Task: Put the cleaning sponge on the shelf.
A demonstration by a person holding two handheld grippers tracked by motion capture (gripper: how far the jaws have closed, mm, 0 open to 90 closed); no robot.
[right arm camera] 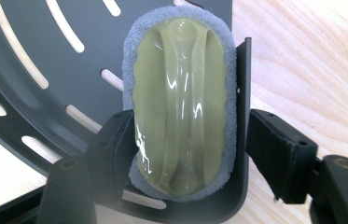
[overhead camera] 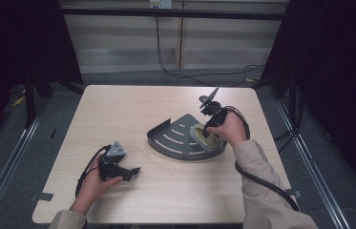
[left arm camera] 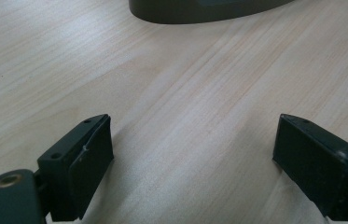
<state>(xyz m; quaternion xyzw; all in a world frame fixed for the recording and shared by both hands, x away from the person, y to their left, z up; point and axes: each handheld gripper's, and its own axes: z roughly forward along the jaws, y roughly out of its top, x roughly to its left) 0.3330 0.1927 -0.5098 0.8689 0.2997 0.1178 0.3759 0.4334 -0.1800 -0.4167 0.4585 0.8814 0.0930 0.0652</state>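
A dark grey quarter-round shelf tray (overhead camera: pixel 173 138) with slots lies on the light wooden table (overhead camera: pixel 118 109). In its right corner rests a scrubbing pad (overhead camera: pixel 205 137) with a glossy olive-green grip and a grey fleece rim (right arm camera: pixel 181 93). My right gripper (overhead camera: pixel 207 131) points down at it. In the right gripper view its jaws (right arm camera: pixel 190 130) stand apart: the left one is beside the pad inside the tray (right arm camera: pixel 45 56), the right one outside the tray's upright wall with a gap. My left gripper (overhead camera: pixel 135 171) rests low at the front left, open (left arm camera: pixel 192 154) over bare wood, the tray's rim (left arm camera: pixel 199 11) ahead of it.
Black cables trail from both grippers across the table's front. A black curtain hangs on both sides and a cable runs over the floor behind the table. Bare wood lies between the left gripper and the tray.
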